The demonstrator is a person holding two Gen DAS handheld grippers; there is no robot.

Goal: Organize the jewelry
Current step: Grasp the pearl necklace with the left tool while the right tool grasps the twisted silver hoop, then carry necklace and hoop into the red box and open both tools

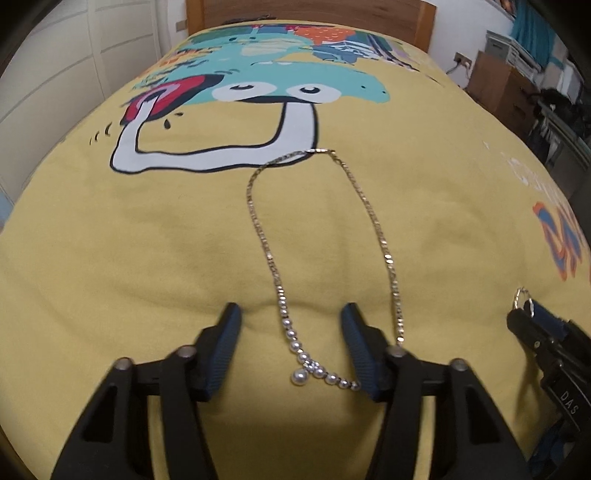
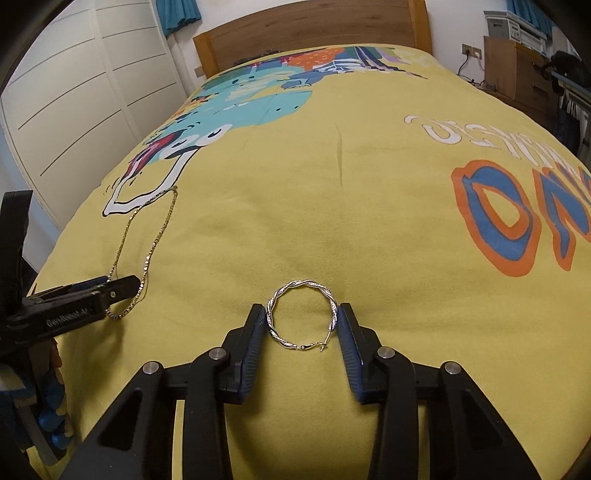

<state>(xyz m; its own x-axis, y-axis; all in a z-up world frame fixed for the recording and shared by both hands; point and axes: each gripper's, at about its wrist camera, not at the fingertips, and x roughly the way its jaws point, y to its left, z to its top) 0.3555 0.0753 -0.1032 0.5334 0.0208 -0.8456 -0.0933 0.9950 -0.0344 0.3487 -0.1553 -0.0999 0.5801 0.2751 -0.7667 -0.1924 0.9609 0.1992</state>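
A gold chain necklace (image 1: 373, 221) with a pearl section and a pearl pendant (image 1: 299, 376) lies in a long loop on the yellow bedspread (image 1: 110, 277). My left gripper (image 1: 291, 314) is open, its fingers either side of the pearl end. A twisted silver hoop earring (image 2: 301, 314) lies flat on the bedspread (image 2: 369, 221). My right gripper (image 2: 301, 314) is open around it, both pads touching or nearly touching the hoop's sides. The necklace (image 2: 147, 251) and left gripper (image 2: 96, 291) show at the left of the right wrist view. The right gripper (image 1: 528, 314) and the hoop show at the left wrist view's right edge.
The bedspread has a cartoon print (image 1: 258, 92) and orange lettering (image 2: 517, 221). A wooden headboard (image 2: 314, 33) is at the far end. White wardrobe doors (image 2: 74, 92) stand left. Cardboard boxes (image 2: 517, 74) and clutter sit at the right.
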